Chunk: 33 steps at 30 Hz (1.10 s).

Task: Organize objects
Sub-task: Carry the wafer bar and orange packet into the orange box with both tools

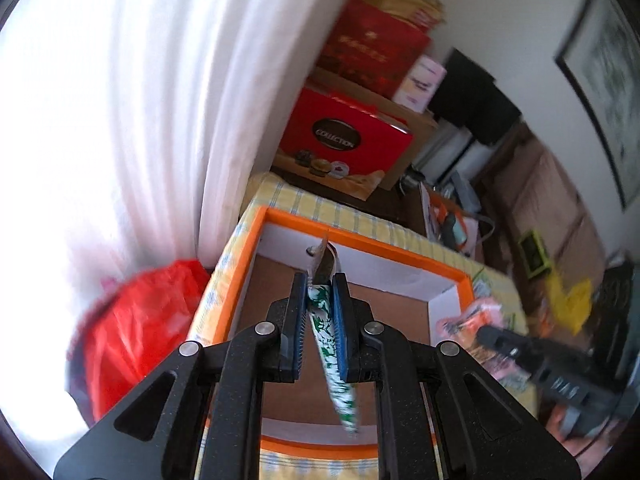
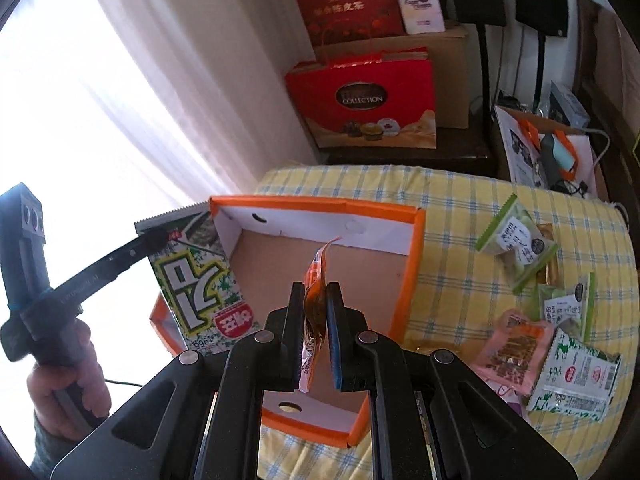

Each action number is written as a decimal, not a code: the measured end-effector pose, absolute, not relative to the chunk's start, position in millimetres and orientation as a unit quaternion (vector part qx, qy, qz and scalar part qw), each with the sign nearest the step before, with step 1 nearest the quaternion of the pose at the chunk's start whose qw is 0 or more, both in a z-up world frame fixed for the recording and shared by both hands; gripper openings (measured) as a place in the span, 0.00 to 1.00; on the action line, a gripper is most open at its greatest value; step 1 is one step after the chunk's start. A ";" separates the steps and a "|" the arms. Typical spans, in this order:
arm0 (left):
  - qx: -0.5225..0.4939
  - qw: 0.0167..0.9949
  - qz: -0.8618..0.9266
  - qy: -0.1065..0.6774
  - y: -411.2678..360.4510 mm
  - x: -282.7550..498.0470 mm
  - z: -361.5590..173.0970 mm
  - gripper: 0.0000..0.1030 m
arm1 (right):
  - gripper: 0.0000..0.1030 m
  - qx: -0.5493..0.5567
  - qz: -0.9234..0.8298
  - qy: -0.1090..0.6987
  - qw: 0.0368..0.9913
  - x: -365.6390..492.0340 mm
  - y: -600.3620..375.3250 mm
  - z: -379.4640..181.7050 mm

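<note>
The right gripper (image 2: 316, 292) clenches an orange snack packet (image 2: 314, 280) above the orange-rimmed box (image 2: 412, 248). To its left, the left gripper (image 1: 320, 280) grips a green-and-white snack packet (image 1: 326, 328) over the same box. Farther off, more packets (image 2: 516, 240) lie on the yellow checked cloth (image 2: 460, 200).

Both cams wrist-mounted fisheyes, each looking forward and steeply down along its own fingers. Left wrist view: close above the orange-rimmed box (image 1: 362, 240), facing the white curtain (image 1: 160, 100) and the red gift bag (image 1: 344, 140); right gripper (image 1: 486, 334) enters at the right edge. Right wrist view: slightly further back over the same box (image 2: 320, 204), left gripper (image 2: 154, 236) at the left edge. Shared: box, checked cloth (image 2: 460, 208), curtain, gift bags
</note>
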<state>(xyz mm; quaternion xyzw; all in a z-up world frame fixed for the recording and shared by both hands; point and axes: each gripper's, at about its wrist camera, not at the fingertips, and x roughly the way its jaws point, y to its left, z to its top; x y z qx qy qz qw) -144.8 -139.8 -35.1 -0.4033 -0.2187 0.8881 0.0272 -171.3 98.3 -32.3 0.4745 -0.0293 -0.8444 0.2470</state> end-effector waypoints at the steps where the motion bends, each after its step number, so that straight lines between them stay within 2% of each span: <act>1: -0.403 0.022 0.887 -0.226 -141.3 -144.6 -39.0 0.11 | 0.09 0.477 -0.845 -0.019 0.241 -171.7 94.3 -35.6; 5: -0.404 0.017 0.884 -0.235 -141.1 -142.2 -53.5 0.11 | 0.09 0.480 -0.850 0.039 0.213 -171.4 77.3 -48.8; 10: -0.421 0.015 0.882 -0.211 -134.6 -139.0 -60.8 0.12 | 0.09 0.476 -0.853 0.106 0.186 -169.1 60.0 -63.2; 17: -0.445 0.015 0.883 -0.148 -115.8 -133.8 -61.8 0.15 | 0.09 0.480 -0.846 0.169 0.162 -171.1 43.6 -86.5; 21: -0.451 0.001 0.887 -0.101 -108.6 -130.1 -59.4 0.18 | 0.09 0.486 -0.840 0.174 0.167 -170.2 38.6 -95.7; 24: -0.451 -0.001 0.889 -0.076 -104.1 -126.2 -56.4 0.25 | 0.11 0.487 -0.838 0.178 0.170 -168.7 34.5 -98.9; 26: -0.446 -0.005 0.893 -0.065 -103.1 -122.7 -52.7 0.42 | 0.12 0.490 -0.835 0.177 0.177 -166.7 31.8 -99.7; 28: -0.439 -0.008 0.897 -0.058 -102.3 -120.9 -47.5 0.51 | 0.15 0.495 -0.832 0.161 0.192 -166.5 31.3 -98.6; 33: -0.427 -0.004 0.902 -0.062 -108.2 -116.9 -34.5 0.54 | 0.16 0.499 -0.829 0.119 0.223 -163.7 29.8 -90.2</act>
